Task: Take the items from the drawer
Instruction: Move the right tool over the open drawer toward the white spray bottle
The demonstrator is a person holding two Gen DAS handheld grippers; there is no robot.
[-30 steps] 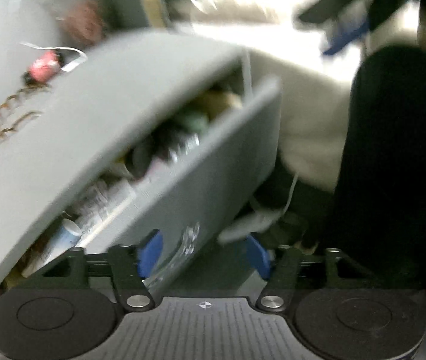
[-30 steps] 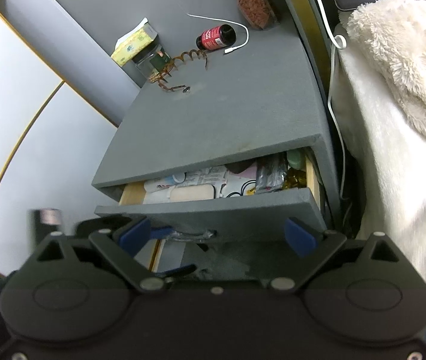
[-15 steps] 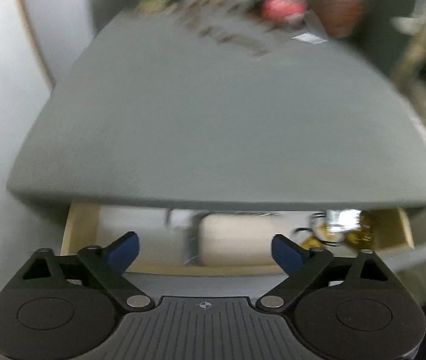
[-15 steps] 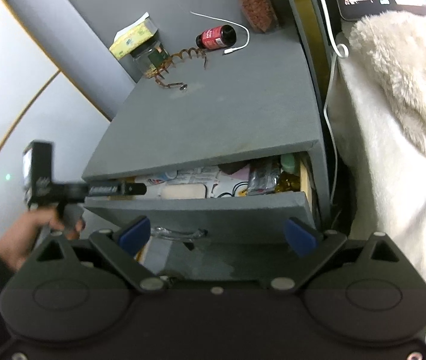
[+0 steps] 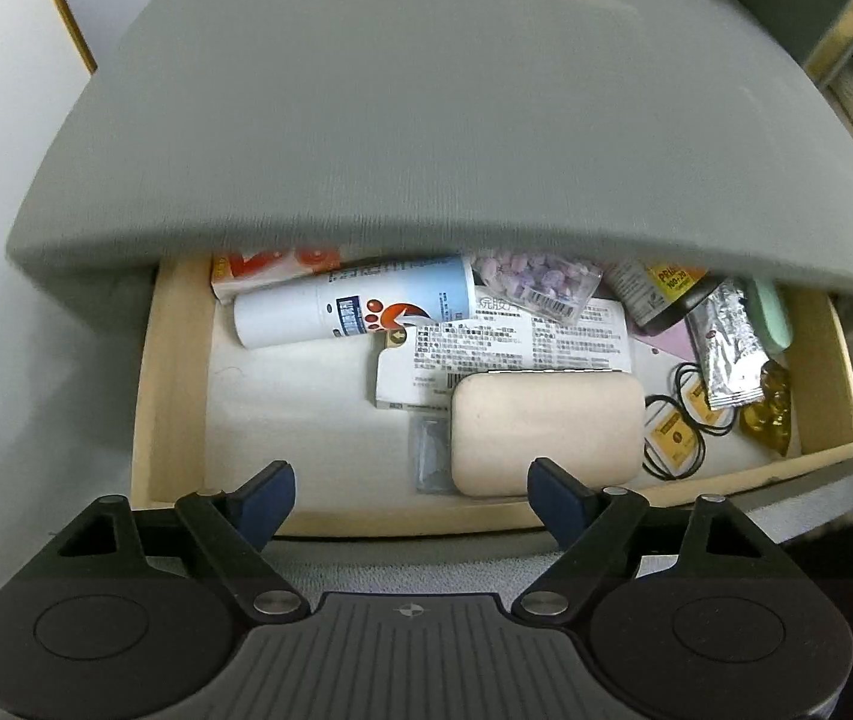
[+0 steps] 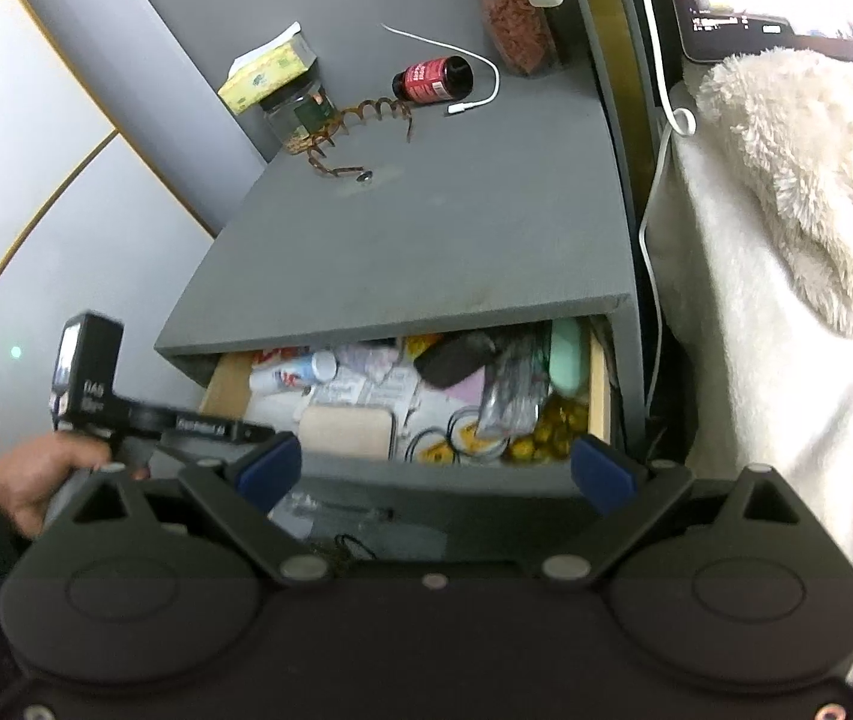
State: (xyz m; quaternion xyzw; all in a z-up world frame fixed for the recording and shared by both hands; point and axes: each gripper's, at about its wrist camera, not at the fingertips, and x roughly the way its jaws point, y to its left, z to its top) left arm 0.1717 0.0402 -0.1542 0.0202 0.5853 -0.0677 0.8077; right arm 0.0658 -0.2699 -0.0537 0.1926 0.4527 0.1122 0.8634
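A grey nightstand [image 6: 438, 240] stood wedged between a pale wall panel and a bed heaped with a fluffy cream blanket [image 6: 810, 180]. Its drawer [image 5: 168, 396] was pulled part-way out under the grey top. At the back of that top lay a dark bottle with a red label [image 6: 432, 77], a coiled brown hair clip [image 6: 360, 126], a tissue box [image 6: 267, 75] and a white cable [image 6: 474, 75].

Only the right wrist camera took in the bed and a hand [image 6: 45, 477] gripping the left gripper's handle beside the drawer's left end. The left wrist camera looked straight down into the drawer: a beige case [image 5: 546, 432] near the front wall, a white spray bottle [image 5: 354, 309] lying on its side behind it, printed leaflets [image 5: 522, 336] between them, black hair ties [image 5: 681, 426] and a silver foil sachet [image 5: 726, 348] to the case's right.

The left gripper [image 5: 411, 495] hung spread wide over the drawer's front edge, holding nothing. The right gripper [image 6: 435, 471] was likewise splayed and bare, just in front of the drawer.
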